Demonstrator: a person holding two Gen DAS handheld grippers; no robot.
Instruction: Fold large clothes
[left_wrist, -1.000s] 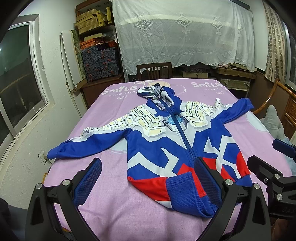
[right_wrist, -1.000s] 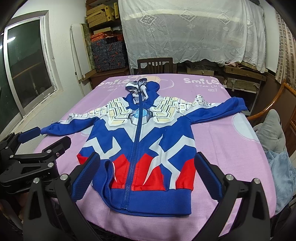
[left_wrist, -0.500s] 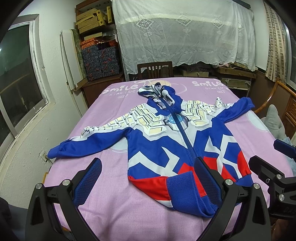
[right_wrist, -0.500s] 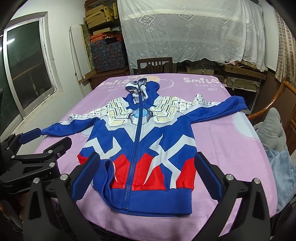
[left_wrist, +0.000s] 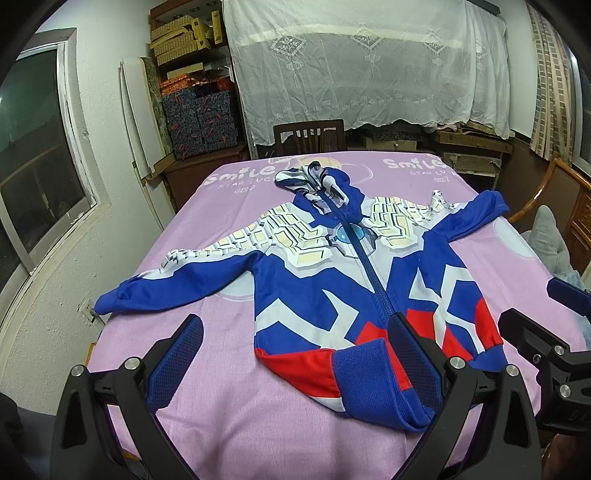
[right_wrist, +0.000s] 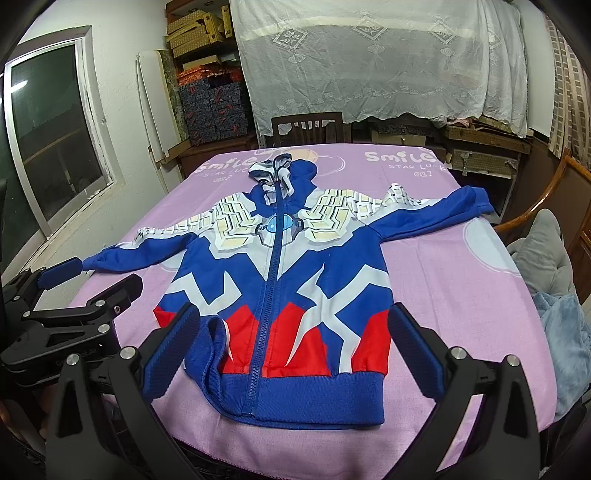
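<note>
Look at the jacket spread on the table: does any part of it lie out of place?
Yes. The jacket's bottom hem near the left gripper is flipped up and bunched, while the rest lies flat and zipped.

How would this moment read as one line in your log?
stage: pre-fold | hoodie: flat, zipped, sleeves spread | left gripper: open, empty | right gripper: open, empty

Surface under a lilac cloth (right_wrist: 443, 288) printed with "Smile", blue, red and white zip hoodie (right_wrist: 288, 280) spread flat on it, sleeves out, hood at far end
</note>
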